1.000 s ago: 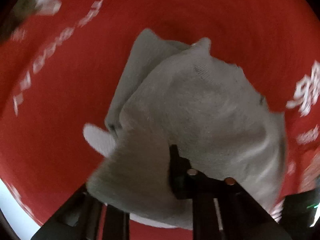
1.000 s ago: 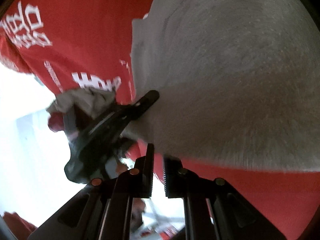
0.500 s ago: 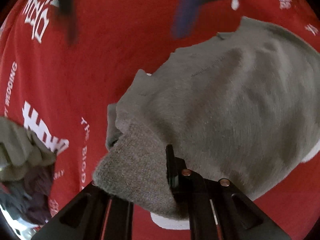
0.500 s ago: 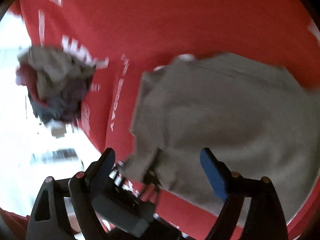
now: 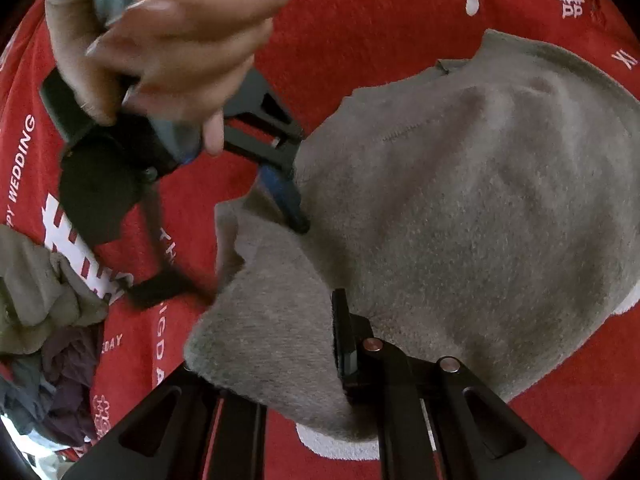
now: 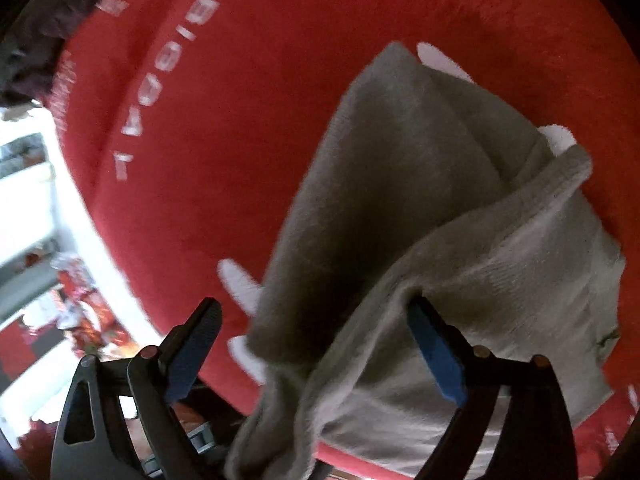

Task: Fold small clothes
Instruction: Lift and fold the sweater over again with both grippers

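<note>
Jaws: left gripper [image 5: 340, 344] clamped on grey garment [image 5: 460, 240] corner | right gripper [image 6: 316, 344] wide, just narrowing, astride a fold, pads seemingly clear | garment lies on red cloth [image 5: 360, 40], long axis running lower-left to upper-right

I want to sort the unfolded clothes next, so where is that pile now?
In the left wrist view the pile of clothes sits at the left edge on the red cloth, left of the grey garment.
</note>
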### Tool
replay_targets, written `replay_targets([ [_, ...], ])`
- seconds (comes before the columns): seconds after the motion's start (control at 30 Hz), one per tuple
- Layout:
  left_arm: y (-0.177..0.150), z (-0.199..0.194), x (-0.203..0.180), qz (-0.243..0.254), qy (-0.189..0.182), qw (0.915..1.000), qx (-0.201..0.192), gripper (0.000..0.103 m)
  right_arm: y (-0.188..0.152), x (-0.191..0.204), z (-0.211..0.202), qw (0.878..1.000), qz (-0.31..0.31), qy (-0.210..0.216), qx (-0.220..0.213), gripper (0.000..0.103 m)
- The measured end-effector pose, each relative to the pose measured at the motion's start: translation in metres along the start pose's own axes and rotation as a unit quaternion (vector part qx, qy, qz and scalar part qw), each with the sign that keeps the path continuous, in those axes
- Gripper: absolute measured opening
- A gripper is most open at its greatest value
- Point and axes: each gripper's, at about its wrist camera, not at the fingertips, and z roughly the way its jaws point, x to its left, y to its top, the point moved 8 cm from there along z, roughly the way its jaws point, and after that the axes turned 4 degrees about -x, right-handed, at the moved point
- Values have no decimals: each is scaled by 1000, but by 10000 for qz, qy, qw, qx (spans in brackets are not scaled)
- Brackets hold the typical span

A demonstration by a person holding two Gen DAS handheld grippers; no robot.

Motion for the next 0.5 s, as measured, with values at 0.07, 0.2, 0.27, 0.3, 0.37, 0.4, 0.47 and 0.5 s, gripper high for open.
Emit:
replay_targets([
  [0.07,1,-2,2,14,-13,10000,-38,11,-1,-10,-4,9992,-88,-352,-145,35],
  [0.2,13,-16,4,4,-121,9997,-212,11,-16,-27,-41,9940,251,521,-932,15],
  [0.27,23,-27,6,-22,-234,9991,-340,11,-29,-35,-59,9854,435,986,-1318,14],
  [0.3,29,-34,6,-72,-348,9985,-426,11,-37,-39,-69,9801,484,1180,-1518,14],
  [0.37,45,-49,6,-133,-519,9969,-568,11,-52,-48,-92,9677,586,1528,-1916,14],
  [0.4,52,-57,4,-122,-564,9963,-642,11,-58,-51,-103,9616,632,1661,-2093,14],
  [0.47,72,-74,-3,-90,-680,9941,-846,11,-77,-63,-127,9459,694,1936,-2510,14],
  [0.5,84,-83,-9,-77,-762,9925,-949,11,-90,-71,-140,9356,730,2088,-2751,14],
])
